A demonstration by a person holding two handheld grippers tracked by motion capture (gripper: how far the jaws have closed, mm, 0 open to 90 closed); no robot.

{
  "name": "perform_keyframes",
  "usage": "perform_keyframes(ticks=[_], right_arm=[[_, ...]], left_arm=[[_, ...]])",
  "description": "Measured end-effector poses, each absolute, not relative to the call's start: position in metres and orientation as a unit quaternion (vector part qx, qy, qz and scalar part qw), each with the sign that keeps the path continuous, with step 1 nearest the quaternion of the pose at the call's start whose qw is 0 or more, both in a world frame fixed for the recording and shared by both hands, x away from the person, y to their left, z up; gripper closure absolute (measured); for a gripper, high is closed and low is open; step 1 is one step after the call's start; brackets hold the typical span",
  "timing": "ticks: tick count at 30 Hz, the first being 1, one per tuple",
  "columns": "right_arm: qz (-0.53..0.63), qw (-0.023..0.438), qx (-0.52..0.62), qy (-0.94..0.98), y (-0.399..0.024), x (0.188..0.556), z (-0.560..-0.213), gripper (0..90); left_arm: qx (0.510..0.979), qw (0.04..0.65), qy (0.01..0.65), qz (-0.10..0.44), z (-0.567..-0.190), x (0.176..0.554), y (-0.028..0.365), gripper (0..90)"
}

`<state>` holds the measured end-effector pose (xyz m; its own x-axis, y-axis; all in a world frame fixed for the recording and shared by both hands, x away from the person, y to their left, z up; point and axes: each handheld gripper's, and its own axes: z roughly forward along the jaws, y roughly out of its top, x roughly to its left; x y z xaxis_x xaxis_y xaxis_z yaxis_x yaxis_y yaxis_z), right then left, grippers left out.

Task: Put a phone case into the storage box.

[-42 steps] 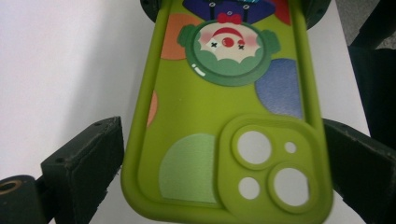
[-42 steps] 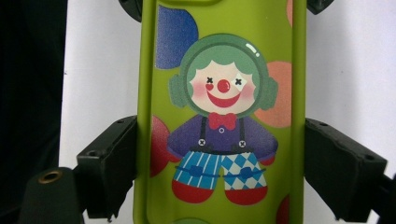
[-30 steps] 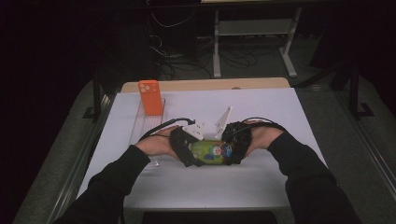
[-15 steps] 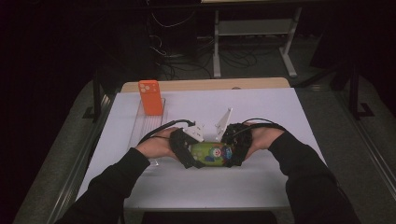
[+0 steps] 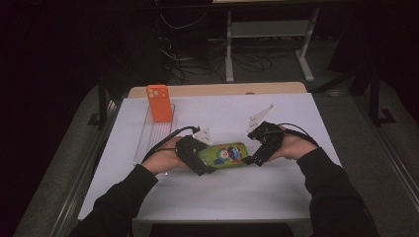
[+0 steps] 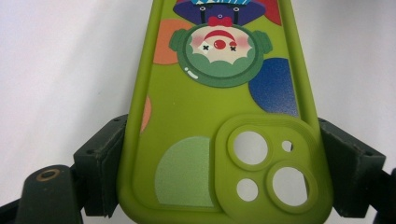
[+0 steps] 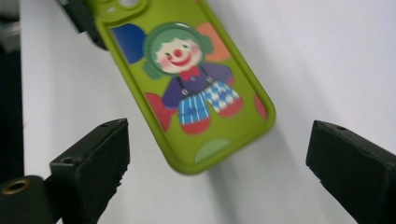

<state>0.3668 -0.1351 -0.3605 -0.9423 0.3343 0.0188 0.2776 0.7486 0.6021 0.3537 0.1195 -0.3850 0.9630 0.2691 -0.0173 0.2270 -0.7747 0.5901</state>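
High view vs a second ago: right gripper (image 5: 253, 159) has let go of the green phone case (image 5: 223, 154) and pulled back to the case's right end; both grippers were bunched on the case before. Its jaws have just been opening and now stand wide, nothing between the pads. In the right gripper view the case's near end sits ahead of the jaws, clear of both. Left gripper (image 5: 201, 159) hasn't shifted; jaws clamped on the camera-cutout end of the case, one pad on each long edge, as the left gripper view shows.

Case: lime green, soft-looking, raised camera block with round cutouts (image 6: 267, 164), printed clown with green hair, red nose, red bow tie and blue checked trousers, coloured blobs around it. It's mid-table over the white sheet (image 5: 296, 197), between the two hands, printed side up. Orange phone case (image 5: 159, 102) stands upright at the far end of the clear tray (image 5: 144, 140), well apart.
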Motion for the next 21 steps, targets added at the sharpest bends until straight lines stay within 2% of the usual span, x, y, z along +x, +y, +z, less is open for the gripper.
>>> perform_keyframes(ticks=[6,11,21], right_arm=[[0.336,0.062,0.241,0.908,-0.152,0.361,-0.372,4.0],[0.352,0.051,0.29,0.889,-0.158,0.349,-0.381,1.5],[0.39,0.099,0.377,0.834,-0.163,0.323,-0.4,0.4]], left_arm=[[0.938,0.297,0.171,0.054,-0.382,0.353,0.122,15.5],[0.927,0.304,0.21,0.058,-0.385,0.352,0.121,15.5],[0.91,0.309,0.267,0.075,-0.388,0.348,0.128,15.5]])
